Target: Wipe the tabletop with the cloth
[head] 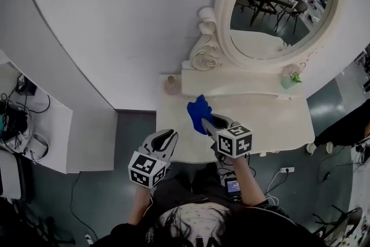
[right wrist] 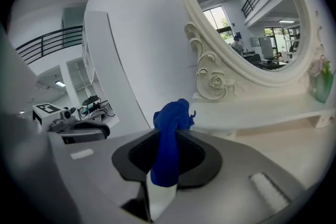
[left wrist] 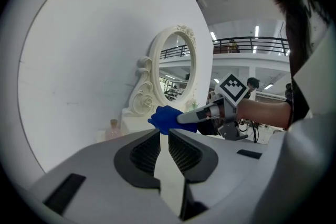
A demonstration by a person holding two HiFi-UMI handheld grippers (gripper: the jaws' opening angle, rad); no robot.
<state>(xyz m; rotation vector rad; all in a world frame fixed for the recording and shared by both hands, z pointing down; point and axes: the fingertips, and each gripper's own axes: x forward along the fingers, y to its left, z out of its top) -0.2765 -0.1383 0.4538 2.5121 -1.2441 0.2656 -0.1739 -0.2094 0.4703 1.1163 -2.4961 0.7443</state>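
A bunched blue cloth (head: 199, 114) is pinched in my right gripper (head: 207, 122), over the left part of the white vanity tabletop (head: 272, 118). In the right gripper view the cloth (right wrist: 170, 139) runs between the jaws and bulges out past their tips. Whether it touches the top cannot be told. My left gripper (head: 171, 136) hovers at the table's front left edge, below and left of the cloth, with its jaws together and nothing in them. From the left gripper view (left wrist: 164, 134) the cloth (left wrist: 167, 119) shows just ahead.
An oval mirror (head: 277, 3) in an ornate white frame stands on a raised shelf at the back. A small pink bottle (head: 171, 85) stands at the back left and a little vase with a plant (head: 289, 79) at the shelf's right end. Cables and sockets lie on the floor.
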